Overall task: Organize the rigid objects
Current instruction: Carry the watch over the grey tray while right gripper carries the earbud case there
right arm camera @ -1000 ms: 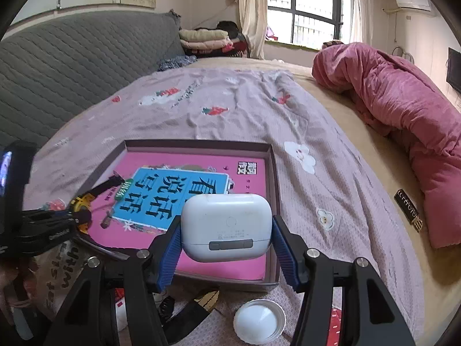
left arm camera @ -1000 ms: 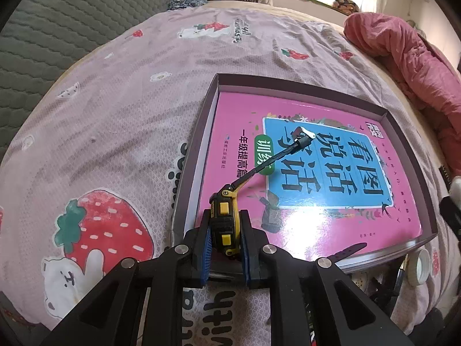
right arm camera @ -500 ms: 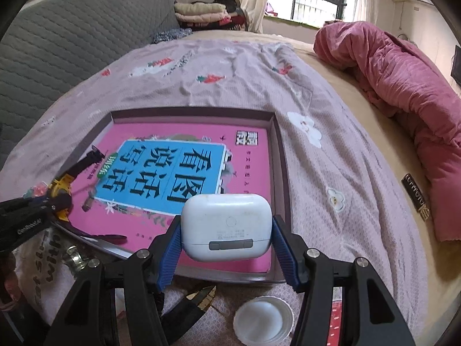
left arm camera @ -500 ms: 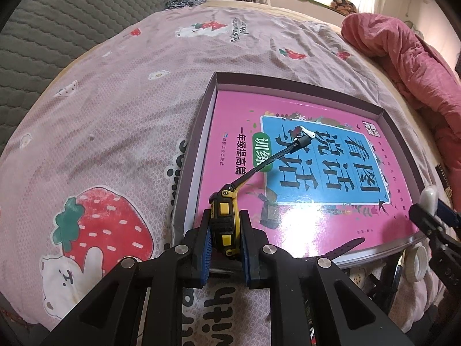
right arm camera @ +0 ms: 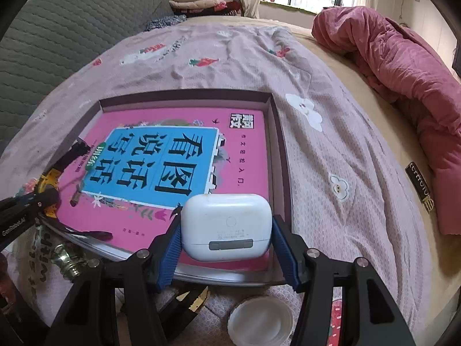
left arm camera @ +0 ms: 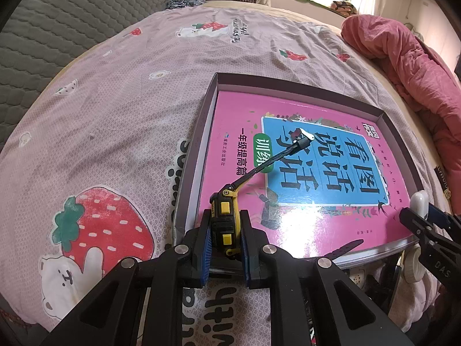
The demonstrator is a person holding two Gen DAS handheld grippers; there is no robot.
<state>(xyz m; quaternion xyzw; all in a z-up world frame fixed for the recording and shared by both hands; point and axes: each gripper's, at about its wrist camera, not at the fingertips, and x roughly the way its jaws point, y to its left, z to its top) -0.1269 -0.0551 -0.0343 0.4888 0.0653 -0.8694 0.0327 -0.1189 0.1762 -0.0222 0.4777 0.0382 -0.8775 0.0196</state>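
Observation:
A dark shallow box [left arm camera: 302, 90] lies on the bed with a pink and blue book [left arm camera: 236, 132] inside it. My left gripper [left arm camera: 224, 230] is shut on a yellow and black tape measure [left arm camera: 223, 222] above the box's near left corner; its black strap [left arm camera: 270, 164] reaches out over the book. My right gripper [right arm camera: 226, 230] grips a white earbuds case [right arm camera: 227, 227] by its sides, low over the book [right arm camera: 149, 158] at the near right corner of the box [right arm camera: 184, 93]. That case [left arm camera: 419, 203] also shows at the right edge of the left wrist view.
A white round lid [right arm camera: 260, 320], a metal threaded piece [right arm camera: 66, 259] and dark tools lie in front of the box. A crumpled pink quilt [right arm camera: 403, 66] fills the right side. The strawberry-print sheet [left arm camera: 115, 115] spreads left, with a grey quilted headboard [left arm camera: 72, 14] beyond.
The right gripper has sunk and tipped downward with the case, coming closer over the book, and has entered the left wrist view at the right edge. The left gripper has stayed still.

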